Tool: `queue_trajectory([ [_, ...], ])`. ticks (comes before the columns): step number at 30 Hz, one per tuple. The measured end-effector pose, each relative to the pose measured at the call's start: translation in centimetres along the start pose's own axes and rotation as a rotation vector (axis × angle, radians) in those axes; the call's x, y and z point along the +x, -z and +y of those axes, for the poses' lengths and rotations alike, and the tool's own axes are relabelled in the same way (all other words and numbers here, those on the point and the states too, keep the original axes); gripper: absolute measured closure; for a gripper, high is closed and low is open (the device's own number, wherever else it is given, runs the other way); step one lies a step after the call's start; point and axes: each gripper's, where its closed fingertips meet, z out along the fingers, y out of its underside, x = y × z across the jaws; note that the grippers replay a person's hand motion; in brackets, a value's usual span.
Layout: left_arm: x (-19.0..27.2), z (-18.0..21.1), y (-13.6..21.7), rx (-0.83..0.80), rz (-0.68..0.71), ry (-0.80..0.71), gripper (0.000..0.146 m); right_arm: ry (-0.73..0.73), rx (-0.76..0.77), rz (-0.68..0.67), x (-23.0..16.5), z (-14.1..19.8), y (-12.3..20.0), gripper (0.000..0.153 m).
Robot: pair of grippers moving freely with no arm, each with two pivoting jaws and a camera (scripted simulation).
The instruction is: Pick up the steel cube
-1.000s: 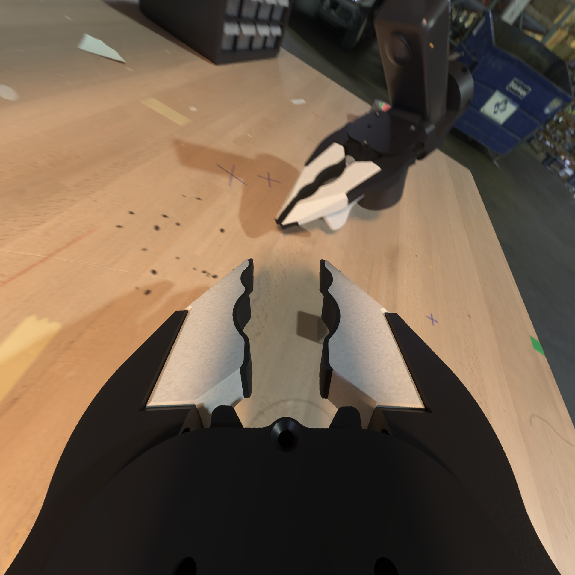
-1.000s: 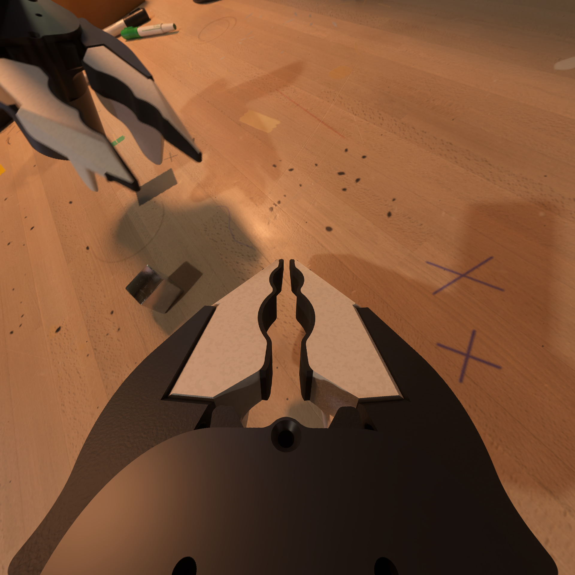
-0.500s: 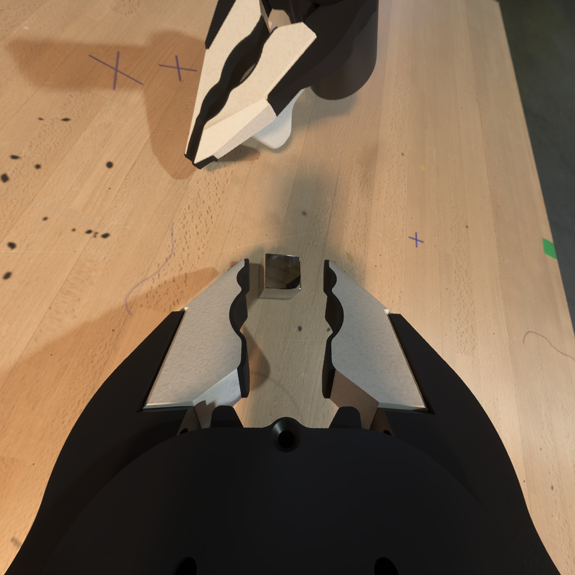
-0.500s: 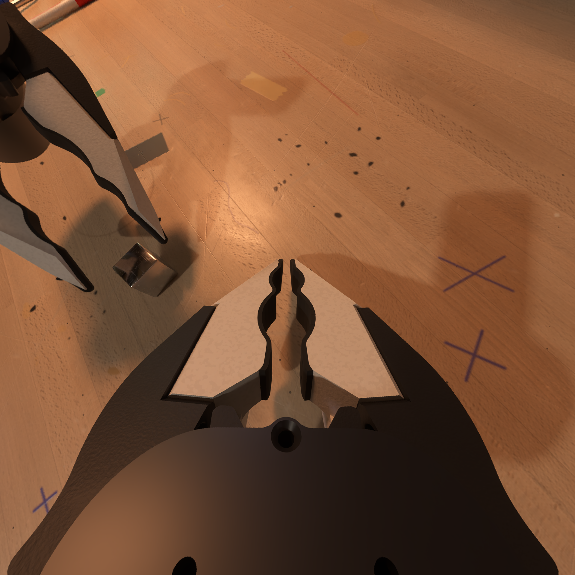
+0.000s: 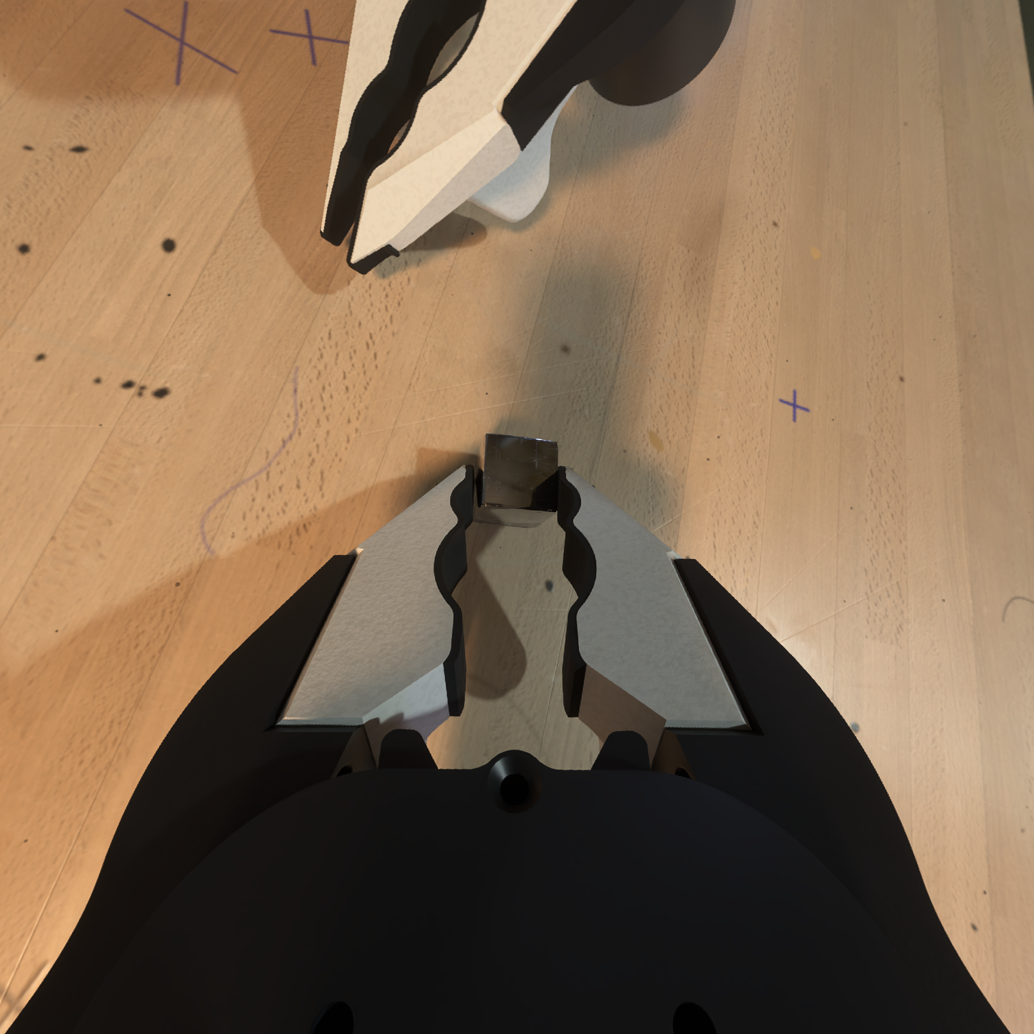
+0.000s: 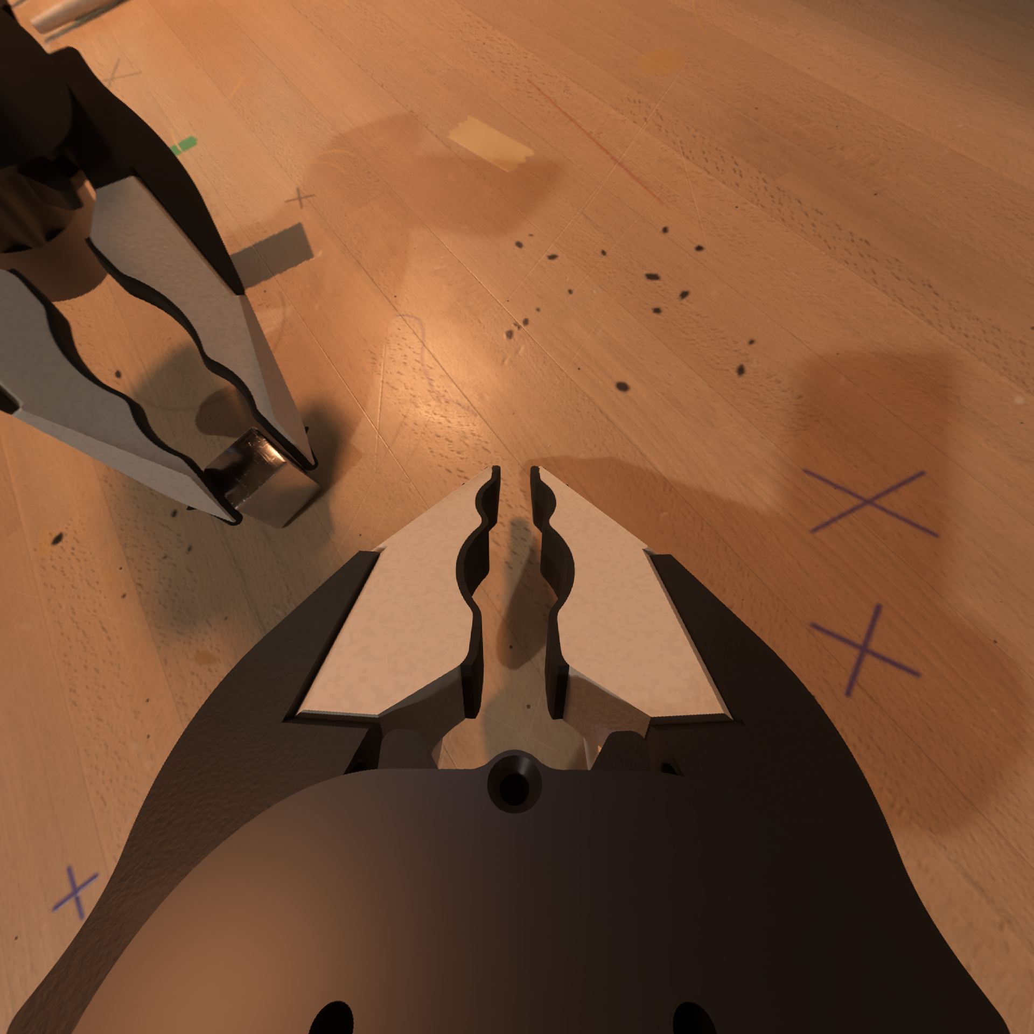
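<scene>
The steel cube (image 5: 520, 470) is small and mirror-like and sits between the fingertips of my left gripper (image 5: 517, 476), which is shut on its two sides, low at the wooden table (image 5: 783, 559). In the right wrist view the cube (image 6: 271, 492) shows at the left, pinched in the left gripper (image 6: 266, 488); I cannot tell if it is off the wood. My right gripper (image 6: 515, 475) is shut to a slim gap and empty, just right of the cube. It also shows in the left wrist view (image 5: 349, 249), beyond the cube.
Purple pen crosses (image 6: 870, 503) mark the wood to the right of my right gripper. A yellow tape patch (image 6: 492, 142) and a green tape bit (image 6: 183, 145) lie farther off. The table's edge (image 5: 1015, 168) runs along the right side of the left wrist view.
My left gripper has moved forward and down, and its fingers have shut on the cube's sides. The right gripper has stayed almost in place; its fingertip gap looks slightly wider.
</scene>
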Motion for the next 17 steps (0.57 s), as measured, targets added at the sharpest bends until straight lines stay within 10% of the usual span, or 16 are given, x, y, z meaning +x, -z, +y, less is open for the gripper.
queue_trajectory([
  [9, -1.3, -2.8, 2.2, 0.246, 0.057, 0.154, 0.117, 0.091, 0.214, -0.06, -1.4, -2.7, 1.9, 0.129],
  [17, -1.1, -7.5, 7.7, 0.779, 0.49, 0.453, 0.117, 0.209, 0.441, -0.162, -6.0, -5.8, 2.7, 0.126],
])
